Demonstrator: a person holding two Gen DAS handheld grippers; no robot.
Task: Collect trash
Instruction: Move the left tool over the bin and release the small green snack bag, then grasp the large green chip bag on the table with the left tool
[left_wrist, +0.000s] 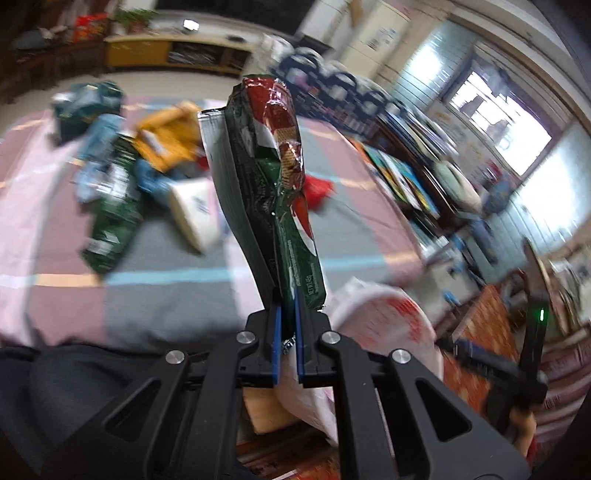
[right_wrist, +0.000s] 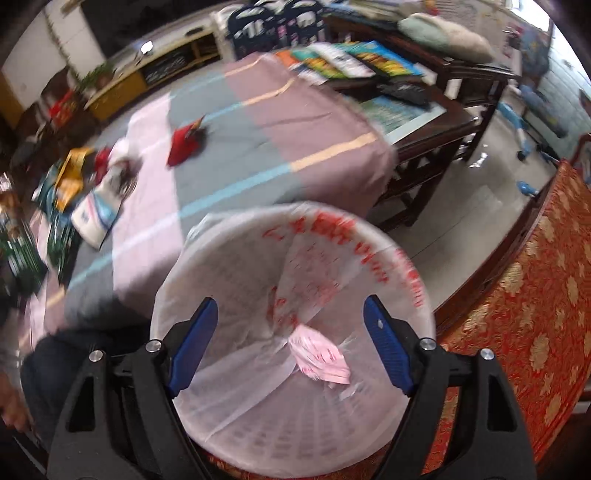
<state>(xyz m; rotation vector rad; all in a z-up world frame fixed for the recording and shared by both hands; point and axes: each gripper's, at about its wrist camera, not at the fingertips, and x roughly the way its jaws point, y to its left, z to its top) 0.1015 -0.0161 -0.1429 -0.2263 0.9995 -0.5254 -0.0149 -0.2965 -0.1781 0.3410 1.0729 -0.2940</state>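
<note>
1. Left wrist view: left gripper (left_wrist: 287, 332) pinches a green snack wrapper (left_wrist: 275, 177) by its bottom edge, upright above its fingers.
2. Right gripper (right_wrist: 291, 347) gapes empty over the lined wastebasket (right_wrist: 402, 266).
3. Risk: the thin edge grip could slip, dropping the wrapper short of the basket.

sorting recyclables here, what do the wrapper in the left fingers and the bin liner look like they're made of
Wrapper: glossy printed plastic film, probably foil-lined; sharp creases, silver inner face showing.
Bin liner: thin translucent white plastic printed in red; the basket's lattice shows through.
</note>
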